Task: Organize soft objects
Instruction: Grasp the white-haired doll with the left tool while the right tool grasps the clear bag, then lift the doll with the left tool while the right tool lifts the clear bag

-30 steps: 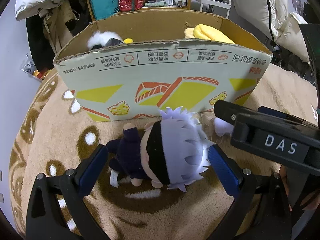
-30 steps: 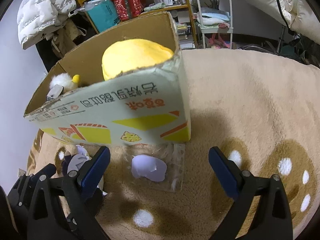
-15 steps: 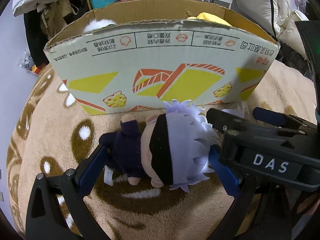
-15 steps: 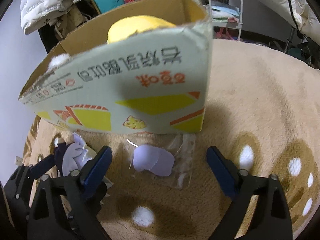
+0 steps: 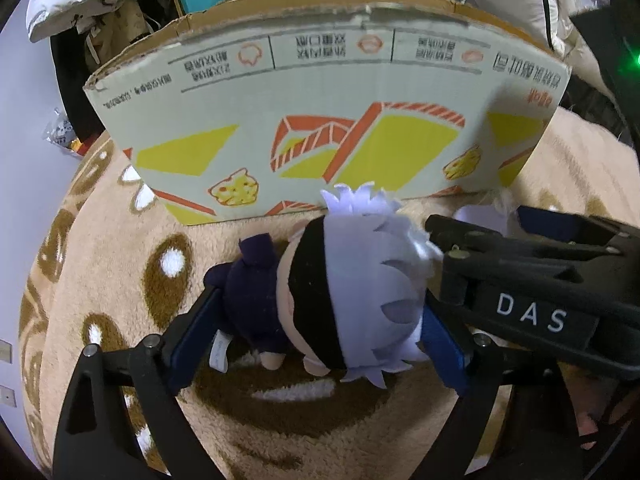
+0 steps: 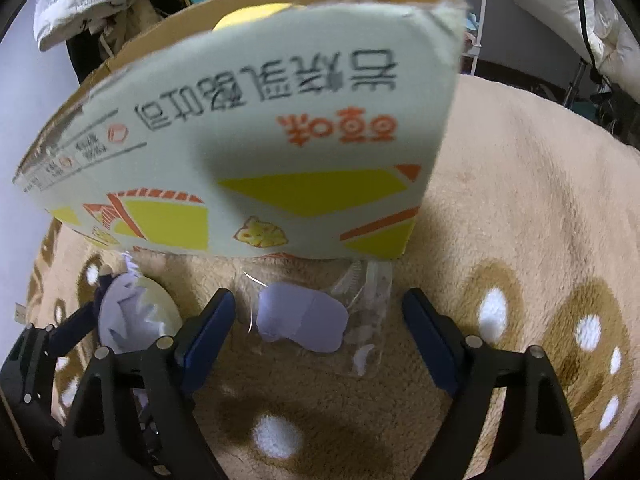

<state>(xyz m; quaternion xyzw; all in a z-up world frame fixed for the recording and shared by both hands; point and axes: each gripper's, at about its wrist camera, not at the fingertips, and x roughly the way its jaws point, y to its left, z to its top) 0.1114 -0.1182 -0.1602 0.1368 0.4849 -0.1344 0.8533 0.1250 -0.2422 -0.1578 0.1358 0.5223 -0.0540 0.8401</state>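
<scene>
A cardboard box (image 5: 320,120) stands on the blanket (image 5: 120,264). Just before its near wall lies a plush doll (image 5: 340,300) on its side, between the left hand-held gripper's (image 5: 316,332) fingers. To the doll's right, a small plastic bag (image 6: 320,320) lies between the right hand-held gripper's (image 6: 320,336) fingers.

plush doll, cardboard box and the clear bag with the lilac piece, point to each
plush doll (image 5: 352,292), left wrist view, on its pale hair
cardboard box (image 5: 320,92), left wrist view, on its printed front wall
clear bag (image 6: 368,320), right wrist view, on the plastic beside the lilac piece
</scene>
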